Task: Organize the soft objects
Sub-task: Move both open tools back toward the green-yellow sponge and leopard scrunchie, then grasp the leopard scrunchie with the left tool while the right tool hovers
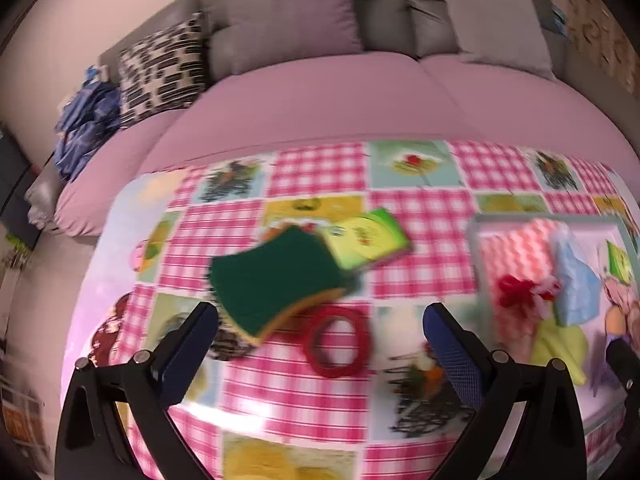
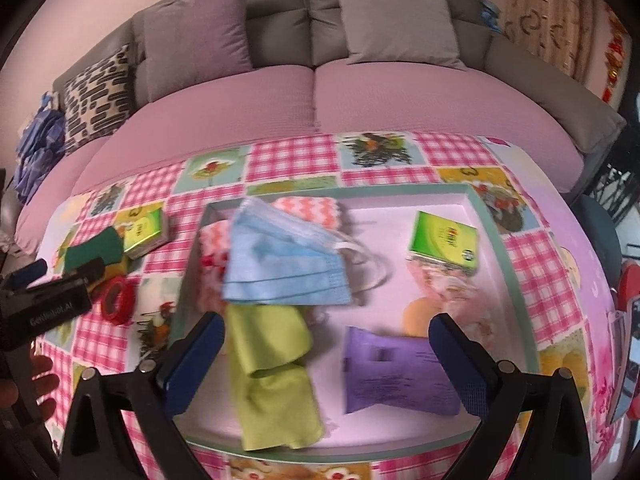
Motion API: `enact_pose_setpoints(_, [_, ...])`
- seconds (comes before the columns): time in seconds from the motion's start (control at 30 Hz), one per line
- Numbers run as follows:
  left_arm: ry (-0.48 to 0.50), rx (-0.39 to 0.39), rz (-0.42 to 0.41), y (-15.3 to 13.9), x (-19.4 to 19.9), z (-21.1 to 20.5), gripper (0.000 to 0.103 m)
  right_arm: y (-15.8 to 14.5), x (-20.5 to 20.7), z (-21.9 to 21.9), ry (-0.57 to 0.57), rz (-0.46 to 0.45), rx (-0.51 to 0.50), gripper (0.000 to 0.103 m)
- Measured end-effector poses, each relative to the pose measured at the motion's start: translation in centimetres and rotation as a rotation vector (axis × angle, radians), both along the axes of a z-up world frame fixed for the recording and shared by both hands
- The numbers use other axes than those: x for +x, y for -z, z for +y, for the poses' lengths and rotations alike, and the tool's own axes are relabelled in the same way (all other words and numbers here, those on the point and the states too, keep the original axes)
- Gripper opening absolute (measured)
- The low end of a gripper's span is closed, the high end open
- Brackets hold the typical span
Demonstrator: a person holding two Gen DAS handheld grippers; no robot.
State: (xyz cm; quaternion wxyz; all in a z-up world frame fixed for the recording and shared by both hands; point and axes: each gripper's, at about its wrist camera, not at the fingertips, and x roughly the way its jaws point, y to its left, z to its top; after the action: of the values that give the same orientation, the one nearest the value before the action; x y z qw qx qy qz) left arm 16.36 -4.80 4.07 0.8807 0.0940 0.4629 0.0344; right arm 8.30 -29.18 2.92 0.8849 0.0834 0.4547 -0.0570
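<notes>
Three soft things, sponge [image 1: 276, 280], pack [image 1: 370, 240] and red ring [image 1: 338, 342], lie outside the tray [image 2: 486, 216]. Left gripper [image 1: 320, 332] and right gripper [image 2: 326, 344] gape empty. The sponge overlaps the pack, so a grab might drag both.

text: "GenRobot.AI" | on: left gripper [image 2: 38, 270] body | other print: blurred, unreadable
</notes>
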Motion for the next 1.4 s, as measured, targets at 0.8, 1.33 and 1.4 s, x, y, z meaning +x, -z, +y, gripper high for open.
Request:
enact_pose_setpoints(0.8, [-0.272,-0.095,-0.035,-0.9,0.0,14.1,0.102,-0.5,2.5,12.6,-0.262,-0.046,0.030,0.103])
enact_pose_setpoints(1.33, [-0.268,-0.195,0.139,4.6,1.7,15.6,0.102,3.9,4.8,20.0,-0.413,0.014,0.049,0.103])
enact_pose_setpoints(1.4, [-0.264,-0.210,0.153,5.2,1.9,15.6,0.101,4.7,5.0,20.6,-0.426,0.031,0.060,0.103])
